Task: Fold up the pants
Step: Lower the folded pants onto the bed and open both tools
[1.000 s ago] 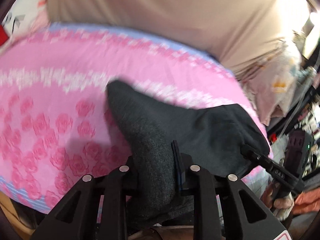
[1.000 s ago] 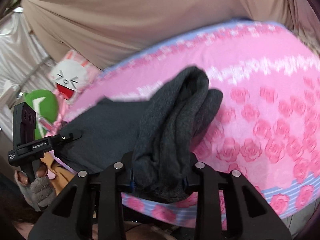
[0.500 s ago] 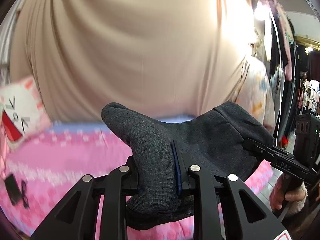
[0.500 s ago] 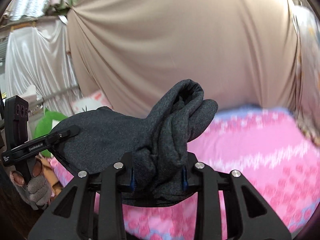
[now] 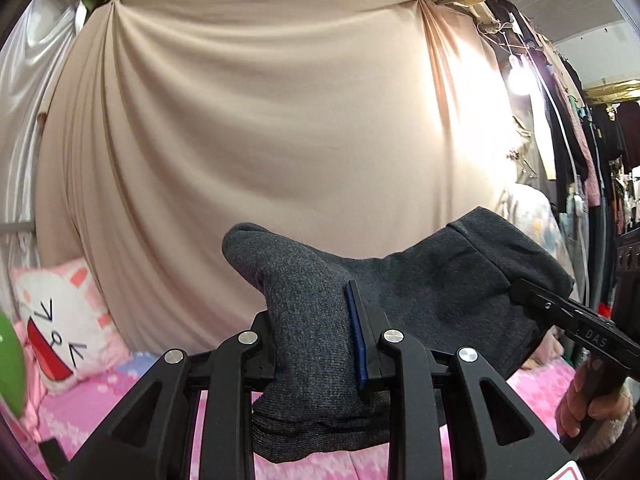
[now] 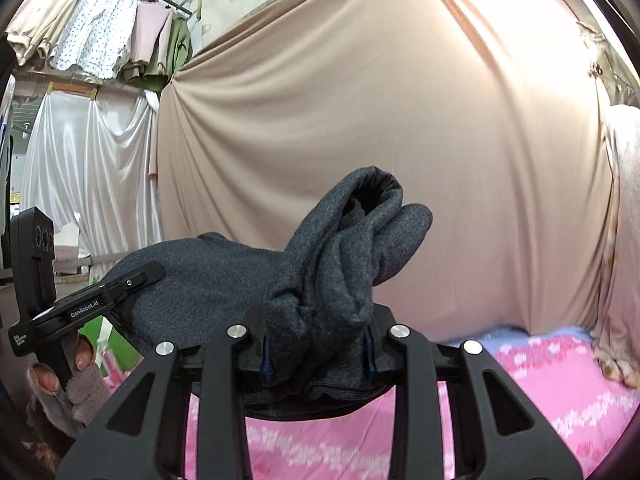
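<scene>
Dark grey knit pants (image 5: pixel 420 292) are held up in the air between both grippers, above a pink rose-patterned bed (image 5: pixel 80 412). My left gripper (image 5: pixel 316 344) is shut on a bunched edge of the pants. My right gripper (image 6: pixel 316 344) is shut on another bunched edge (image 6: pixel 340 264). In the left wrist view the right gripper (image 5: pixel 560 312) pinches the far corner at the right. In the right wrist view the left gripper (image 6: pixel 108 292) pinches the cloth at the left. The cloth hanging below is hidden.
A beige curtain (image 5: pixel 280 120) hangs behind the bed. A white cartoon pillow (image 5: pixel 60 324) lies at the left. Clothes hang on a rail (image 6: pixel 96 24) at upper left and on racks (image 5: pixel 592 140) at the right. The pink bedspread (image 6: pixel 540 392) lies below.
Both grippers have lifted the pants up off the bed and tilted upward; the views now face the curtain instead of the bedspread. Both grips stay shut.
</scene>
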{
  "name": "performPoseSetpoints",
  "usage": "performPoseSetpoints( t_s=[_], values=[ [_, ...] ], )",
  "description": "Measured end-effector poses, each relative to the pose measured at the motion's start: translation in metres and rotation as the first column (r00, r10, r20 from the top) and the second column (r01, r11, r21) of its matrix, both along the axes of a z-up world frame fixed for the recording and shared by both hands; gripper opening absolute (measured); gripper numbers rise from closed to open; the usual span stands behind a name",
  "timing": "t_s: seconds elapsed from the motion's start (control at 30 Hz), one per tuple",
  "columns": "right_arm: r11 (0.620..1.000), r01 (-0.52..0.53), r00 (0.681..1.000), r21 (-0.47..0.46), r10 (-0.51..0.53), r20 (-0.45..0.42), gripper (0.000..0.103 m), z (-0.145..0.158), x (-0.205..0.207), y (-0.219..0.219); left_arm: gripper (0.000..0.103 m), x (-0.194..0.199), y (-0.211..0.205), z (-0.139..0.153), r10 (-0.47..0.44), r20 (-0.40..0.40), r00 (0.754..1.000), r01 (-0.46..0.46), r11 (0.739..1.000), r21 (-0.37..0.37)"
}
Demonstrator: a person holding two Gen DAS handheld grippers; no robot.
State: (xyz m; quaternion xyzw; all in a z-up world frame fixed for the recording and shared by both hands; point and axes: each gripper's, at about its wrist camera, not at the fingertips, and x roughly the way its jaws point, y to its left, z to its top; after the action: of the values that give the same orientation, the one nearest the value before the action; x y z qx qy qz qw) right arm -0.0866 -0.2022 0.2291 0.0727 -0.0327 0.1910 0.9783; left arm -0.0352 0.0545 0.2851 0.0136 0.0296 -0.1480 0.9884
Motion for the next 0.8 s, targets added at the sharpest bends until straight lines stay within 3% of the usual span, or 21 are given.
performPoseSetpoints(
  t_s=[0.2, 0.4, 0.63, 0.8],
  values=[
    [1.0, 0.004, 1.0, 0.028, -0.005, 0.029, 0.03, 0.014, 0.045, -0.005, 0.024, 0.036, -0.001, 0.015, 0.009, 0.071, 0.997, -0.009, 1.0, -0.003],
    [0.999, 0.019, 1.0, 0.03, -0.019, 0.011, 0.03, 0.01, 0.089, 0.0, 0.025, 0.102, 0.003, 0.012, 0.028, -0.013, 1.0, -0.029, 0.999, -0.018],
    [0.999, 0.041, 0.996, 0.035, -0.038, -0.085, 0.031, -0.027, 0.173, 0.003, 0.025, 0.192, 0.001, -0.028, 0.047, -0.099, 0.994, -0.048, 0.999, -0.016],
    [0.998, 0.064, 0.98, 0.027, -0.058, -0.189, 0.031, -0.075, 0.241, -0.004, 0.025, 0.263, 0.005, -0.08, 0.061, -0.224, 0.973, -0.068, 0.997, -0.022]
  ],
)
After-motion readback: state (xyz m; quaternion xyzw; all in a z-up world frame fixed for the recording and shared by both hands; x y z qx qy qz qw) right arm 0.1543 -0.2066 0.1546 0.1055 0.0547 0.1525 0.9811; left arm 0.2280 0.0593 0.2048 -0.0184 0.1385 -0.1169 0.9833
